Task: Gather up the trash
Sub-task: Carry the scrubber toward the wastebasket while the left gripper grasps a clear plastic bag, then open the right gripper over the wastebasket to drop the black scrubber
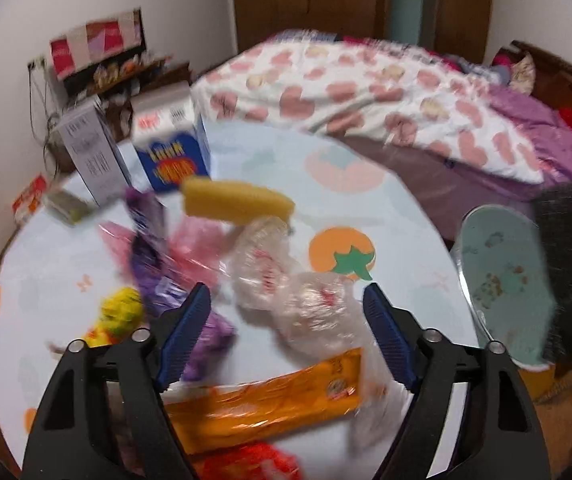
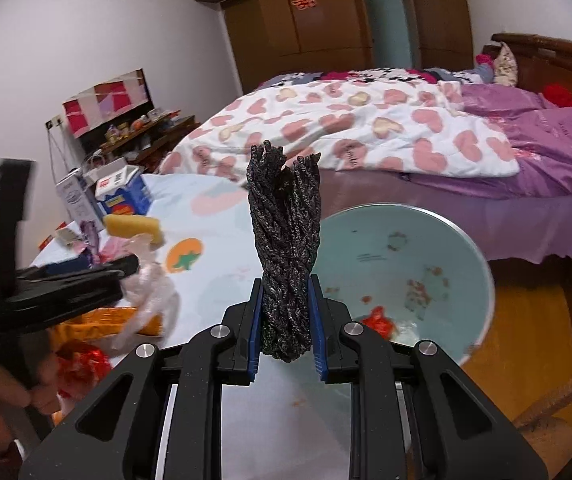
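Right wrist: right tool (image 2: pixel 286 320) clamps dark bundle (image 2: pixel 283 240); left tool (image 1: pixel 286 336) spread above wrappers (image 1: pixel 306 308).

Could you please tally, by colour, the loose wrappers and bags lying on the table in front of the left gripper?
Clear plastic bags: 2
Purple wrapper: 1
Pink bag: 1
Orange wrapper: 1
Red wrapper: 1
Yellow wrapper: 1
Total: 7; blur makes the clear bags hard to separate.

Motion blur smears the left wrist view, so print on the orange packet (image 1: pixel 263 404) and the blue carton (image 1: pixel 173 162) is unreadable. The red wrapper (image 1: pixel 245 462) is cut off by the bottom edge. In the right wrist view the black braided bundle (image 2: pixel 286 248) hides part of the pale blue bowl (image 2: pixel 426 248).
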Tool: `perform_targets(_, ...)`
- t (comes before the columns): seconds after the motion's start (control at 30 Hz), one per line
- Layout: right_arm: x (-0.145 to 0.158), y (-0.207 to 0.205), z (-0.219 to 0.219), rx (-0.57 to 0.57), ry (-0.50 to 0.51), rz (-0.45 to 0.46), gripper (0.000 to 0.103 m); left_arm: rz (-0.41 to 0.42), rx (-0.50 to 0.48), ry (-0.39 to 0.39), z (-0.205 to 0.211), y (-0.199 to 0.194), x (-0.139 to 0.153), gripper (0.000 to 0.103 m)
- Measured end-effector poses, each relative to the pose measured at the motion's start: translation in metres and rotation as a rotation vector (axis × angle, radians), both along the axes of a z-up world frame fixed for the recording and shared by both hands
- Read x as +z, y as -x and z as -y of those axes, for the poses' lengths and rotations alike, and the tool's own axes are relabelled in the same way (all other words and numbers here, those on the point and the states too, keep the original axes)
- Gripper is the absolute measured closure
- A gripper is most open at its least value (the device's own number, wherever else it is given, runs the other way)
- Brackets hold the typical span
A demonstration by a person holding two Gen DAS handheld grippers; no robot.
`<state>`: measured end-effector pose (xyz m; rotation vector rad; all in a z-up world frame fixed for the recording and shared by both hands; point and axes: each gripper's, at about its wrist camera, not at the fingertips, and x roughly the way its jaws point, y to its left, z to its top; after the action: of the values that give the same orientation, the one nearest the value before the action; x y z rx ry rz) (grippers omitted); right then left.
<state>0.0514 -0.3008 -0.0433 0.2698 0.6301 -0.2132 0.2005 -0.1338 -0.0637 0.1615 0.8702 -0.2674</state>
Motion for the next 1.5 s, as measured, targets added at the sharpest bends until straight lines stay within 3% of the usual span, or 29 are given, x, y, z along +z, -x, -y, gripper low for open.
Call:
perform_targets(0.2, -0.007, 0.008, 0.02, -0.057, 0.042, -0.013, 0.081, -0.093, 0.037, -0.007, 0.018, -0.016, -0.028, 0.038)
perform_targets(0.27, -0.011, 0.009, 0.027, -0.079, 0.028, -0.022, 0.081, -0.105, 0.033, -0.002, 0.02, -0.018, -0.033, 0.05)
perform_targets(0.3, -0.014, 0.009, 0.032, -0.086, 0.016, -0.025, 0.081, -0.116, 0.033, 0.003, 0.02, -0.019, -0.035, 0.051)
perform_targets(0.57, -0.018, 0.013, 0.041, -0.104, 0.003, -0.026, 0.081, -0.095, 0.01, 0.008, 0.022, -0.015, -0.039, 0.063)
perform_targets(0.77, -0.019, 0.018, 0.048, -0.134, 0.014, -0.03, 0.081, -0.076, -0.035, 0.022, 0.023, -0.003, -0.027, 0.064)
perform_targets(0.9, -0.015, 0.023, 0.057, -0.157, 0.026, -0.026, 0.081, -0.018, -0.11, 0.023, 0.03, 0.02, -0.006, 0.064)
perform_targets(1.13, -0.007, 0.031, 0.065, -0.177, 0.054, -0.02, 0.081, 0.009, -0.211, 0.053, 0.04, 0.051, 0.018, 0.064)
perform_targets(1.5, -0.005, 0.039, 0.073, -0.198, 0.052, -0.032, 0.081, 0.016, -0.297, 0.044, 0.053, 0.08, 0.024, 0.064)
